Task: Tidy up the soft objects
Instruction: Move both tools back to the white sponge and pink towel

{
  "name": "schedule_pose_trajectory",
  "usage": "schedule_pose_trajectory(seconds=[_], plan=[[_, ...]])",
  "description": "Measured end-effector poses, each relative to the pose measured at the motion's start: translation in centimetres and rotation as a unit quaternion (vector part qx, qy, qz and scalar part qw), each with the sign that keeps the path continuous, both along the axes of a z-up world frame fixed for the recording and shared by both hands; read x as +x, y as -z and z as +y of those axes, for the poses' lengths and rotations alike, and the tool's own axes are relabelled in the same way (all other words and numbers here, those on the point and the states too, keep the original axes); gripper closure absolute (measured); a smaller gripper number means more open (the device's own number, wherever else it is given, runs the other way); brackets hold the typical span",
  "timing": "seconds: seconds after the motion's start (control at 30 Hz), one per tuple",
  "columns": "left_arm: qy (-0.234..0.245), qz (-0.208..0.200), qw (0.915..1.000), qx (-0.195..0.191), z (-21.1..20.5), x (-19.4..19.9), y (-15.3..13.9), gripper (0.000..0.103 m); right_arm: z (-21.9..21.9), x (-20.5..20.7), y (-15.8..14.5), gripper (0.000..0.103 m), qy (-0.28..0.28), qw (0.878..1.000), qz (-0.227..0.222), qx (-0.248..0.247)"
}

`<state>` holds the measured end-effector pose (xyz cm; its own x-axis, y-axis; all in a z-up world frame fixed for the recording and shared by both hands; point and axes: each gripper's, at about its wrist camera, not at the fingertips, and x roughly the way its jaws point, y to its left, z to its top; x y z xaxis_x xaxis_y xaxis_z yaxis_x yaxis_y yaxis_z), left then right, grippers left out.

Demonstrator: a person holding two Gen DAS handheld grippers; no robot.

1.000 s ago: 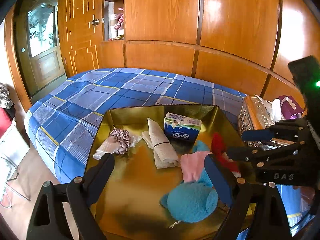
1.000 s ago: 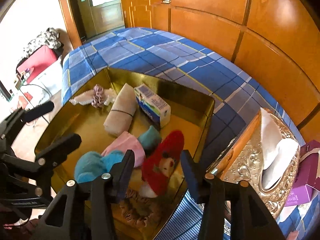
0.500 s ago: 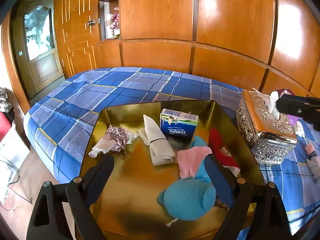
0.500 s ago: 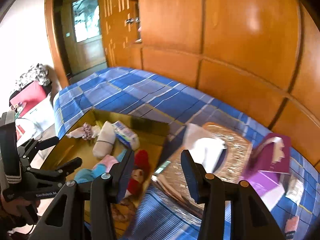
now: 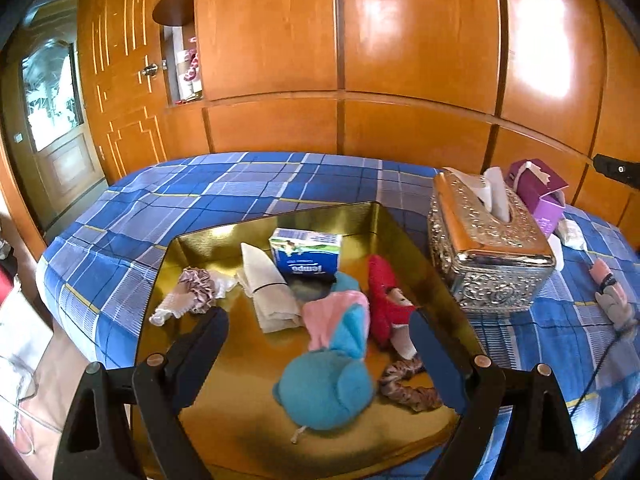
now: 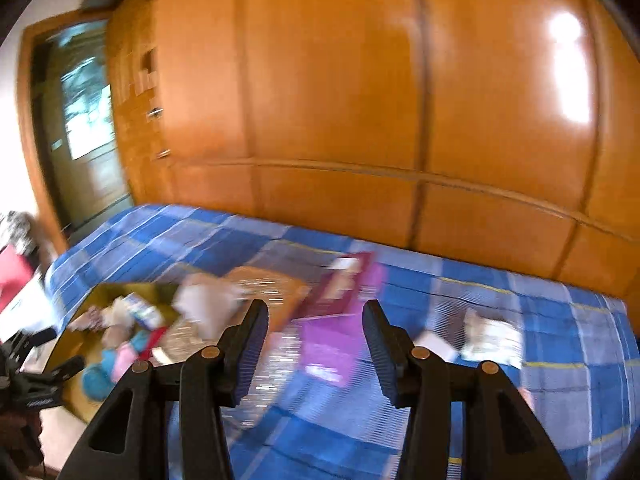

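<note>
A gold tray (image 5: 208, 432) on the blue plaid bed holds a teal plush (image 5: 326, 390), a pink cloth (image 5: 326, 314), a red doll (image 5: 386, 304), a beige rolled cloth (image 5: 268, 288), a brown scrunchie (image 5: 404, 386), a mauve scrunchie (image 5: 196, 288) and a tissue pack (image 5: 306, 256). My left gripper (image 5: 320, 356) is open and empty over the tray's near side. My right gripper (image 6: 316, 344) is open and empty above the bed, right of the tray (image 6: 72, 320), in a blurred view. A pink and grey soft item (image 5: 612, 296) lies on the bed at far right.
An ornate silver tissue box (image 5: 488, 256) stands right of the tray, with a purple box (image 5: 540, 192) behind it and a white packet (image 5: 572, 234) beside it. Wood-panelled wall runs behind the bed. A door is at the far left.
My right gripper has lifted out of the tray and swung right, over the tissue box toward the purple box. My left gripper has stayed over the tray, its view turned slightly right.
</note>
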<state>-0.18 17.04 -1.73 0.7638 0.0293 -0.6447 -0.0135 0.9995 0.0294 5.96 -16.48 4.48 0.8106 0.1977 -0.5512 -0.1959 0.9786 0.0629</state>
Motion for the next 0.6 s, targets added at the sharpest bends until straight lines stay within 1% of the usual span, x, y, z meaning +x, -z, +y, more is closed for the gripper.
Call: schedule_pose_trajectory(seconds=[0.13, 0.23, 0.27, 0.33, 0.4, 0.43, 0.47, 0.5, 0.53, 0.57, 0.6], plan=[[0.021, -0.003, 0.9998, 0.004, -1.2, -0.3, -0.5, 0.011, -5.5, 0.9, 0.8, 0.054, 0.086, 0.996, 0.010, 0.024], [0.046, -0.003, 0.9989, 0.003, -2.5, -0.5, -1.1, 0.011, -9.5, 1.7, 2.2, 0.054, 0.146, 0.988, 0.027, 0.036], [0.061, -0.004, 0.9981, 0.003, -3.1, -0.6, -1.4, 0.011, -11.0, 2.0, 2.7, 0.054, 0.169, 0.984, 0.033, 0.038], [0.095, -0.006, 0.9954, 0.001, -4.8, -0.6, -2.3, 0.011, -14.1, 2.4, 4.0, 0.054, 0.216, 0.974, 0.043, 0.045], [0.134, -0.011, 0.9909, -0.008, -6.5, -0.8, -3.1, 0.012, -16.8, 2.4, 5.4, 0.054, 0.262, 0.962, 0.053, 0.053], [0.151, -0.014, 0.9884, -0.007, -7.6, -0.8, -3.6, 0.012, -18.3, 2.2, 6.3, 0.054, 0.289, 0.954, 0.059, 0.060], [0.169, -0.019, 0.9855, -0.003, -8.8, -0.8, -4.1, 0.012, -19.7, 1.9, 7.3, 0.054, 0.318, 0.943, 0.069, 0.072], [0.192, -0.020, 0.9812, 0.000, -10.1, -0.8, -4.5, 0.012, -21.0, 1.7, 7.9, 0.054, 0.340, 0.932, 0.088, 0.092], [0.209, -0.020, 0.9777, 0.003, -11.3, -0.7, -4.8, 0.015, -22.0, 1.5, 8.2, 0.054, 0.350, 0.925, 0.098, 0.114], [0.230, -0.021, 0.9729, 0.008, -12.9, -0.5, -5.1, 0.015, -22.9, 1.2, 8.3, 0.054, 0.360, 0.917, 0.096, 0.142], [0.249, -0.018, 0.9684, 0.011, -14.3, -0.3, -5.2, 0.016, -23.8, 0.8, 8.3, 0.054, 0.372, 0.910, 0.093, 0.158]])
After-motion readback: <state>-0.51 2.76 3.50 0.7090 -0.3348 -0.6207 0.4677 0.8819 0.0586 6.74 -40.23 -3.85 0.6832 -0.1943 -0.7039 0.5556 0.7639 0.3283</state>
